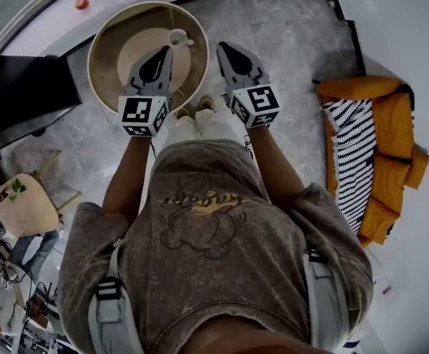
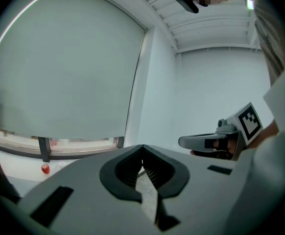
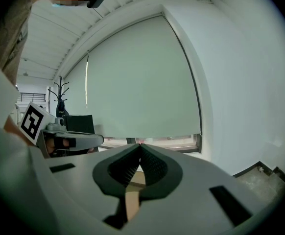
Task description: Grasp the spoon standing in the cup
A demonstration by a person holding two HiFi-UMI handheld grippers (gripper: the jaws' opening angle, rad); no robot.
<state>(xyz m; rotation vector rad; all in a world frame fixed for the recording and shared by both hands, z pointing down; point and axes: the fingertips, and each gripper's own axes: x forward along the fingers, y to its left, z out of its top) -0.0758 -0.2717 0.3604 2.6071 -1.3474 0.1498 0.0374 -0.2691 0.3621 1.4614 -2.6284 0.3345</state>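
The round table (image 1: pixel 108 65) seems bare around the cup (image 1: pixel 177 37), leaving open approach from the near side.

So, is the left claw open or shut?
Shut. In its own view the left gripper has jaws touching at the tips, nothing between them.

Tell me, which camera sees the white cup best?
The head view. It looks down on the white cup standing on the round table, just past the tip of the left gripper. The left and right gripper views look out at the window blind and walls, so neither shows the cup.
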